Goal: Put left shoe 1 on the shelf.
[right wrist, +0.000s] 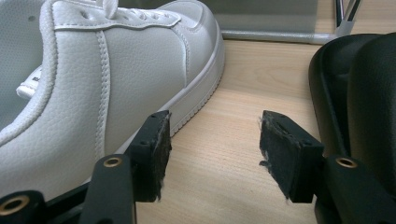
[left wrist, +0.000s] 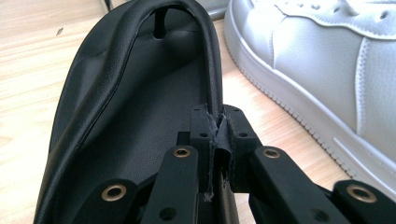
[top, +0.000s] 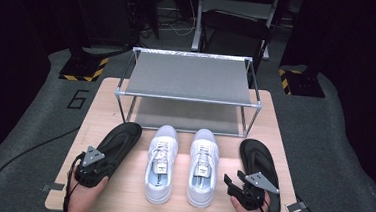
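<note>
A black flip-flop sandal (top: 123,136) lies at the table's left, toe towards the rack. My left gripper (top: 103,161) sits over its heel end. In the left gripper view the left gripper (left wrist: 218,122) is shut on the right branch of the sandal's black strap (left wrist: 212,70), and the footbed (left wrist: 140,107) lies below. A second black sandal (top: 255,153) lies at the right. My right gripper (top: 233,178) rests open between it and the right white sneaker (top: 203,162). Bare wood shows between the open jaws of the right gripper (right wrist: 215,140), with the sneaker (right wrist: 93,84) to the left and the sandal (right wrist: 369,93) to the right.
The left white sneaker (top: 162,159) stands beside the left sandal, close to the held strap (left wrist: 327,56). A two-shelf metal rack (top: 190,76) with grey shelves stands at the back of the wooden table (top: 106,105). Cables trail from both grippers off the front edge.
</note>
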A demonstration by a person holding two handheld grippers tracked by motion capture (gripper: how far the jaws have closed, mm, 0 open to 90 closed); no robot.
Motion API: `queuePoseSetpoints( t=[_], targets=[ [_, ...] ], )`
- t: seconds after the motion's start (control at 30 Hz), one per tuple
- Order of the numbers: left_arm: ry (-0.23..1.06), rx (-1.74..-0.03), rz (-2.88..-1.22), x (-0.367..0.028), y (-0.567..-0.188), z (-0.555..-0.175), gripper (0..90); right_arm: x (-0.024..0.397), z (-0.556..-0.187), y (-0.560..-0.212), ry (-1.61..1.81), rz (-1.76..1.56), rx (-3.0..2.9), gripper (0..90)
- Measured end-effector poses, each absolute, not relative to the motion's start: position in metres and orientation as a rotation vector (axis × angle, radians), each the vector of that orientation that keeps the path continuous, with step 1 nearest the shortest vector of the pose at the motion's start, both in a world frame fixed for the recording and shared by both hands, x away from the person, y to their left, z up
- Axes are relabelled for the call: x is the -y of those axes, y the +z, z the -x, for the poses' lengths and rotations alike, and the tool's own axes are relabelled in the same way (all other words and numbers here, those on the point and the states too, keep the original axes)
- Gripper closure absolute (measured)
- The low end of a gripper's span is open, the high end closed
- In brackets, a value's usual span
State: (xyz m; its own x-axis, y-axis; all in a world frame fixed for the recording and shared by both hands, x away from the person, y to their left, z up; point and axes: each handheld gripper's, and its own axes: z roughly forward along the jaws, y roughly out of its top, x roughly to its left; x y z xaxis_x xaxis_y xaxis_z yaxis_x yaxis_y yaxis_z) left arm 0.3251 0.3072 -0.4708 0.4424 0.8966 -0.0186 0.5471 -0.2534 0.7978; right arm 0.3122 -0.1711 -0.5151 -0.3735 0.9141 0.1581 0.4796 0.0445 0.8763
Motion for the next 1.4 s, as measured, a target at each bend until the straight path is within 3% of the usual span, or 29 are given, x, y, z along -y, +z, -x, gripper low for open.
queuePoseSetpoints(
  t=[1.4],
  targets=[
    [0.629,-1.179,-1.935,-0.242,-0.459,-0.418,83.8,0.171,-0.314,-0.517,1.293,-1.405,-1.885,42.9]
  ],
)
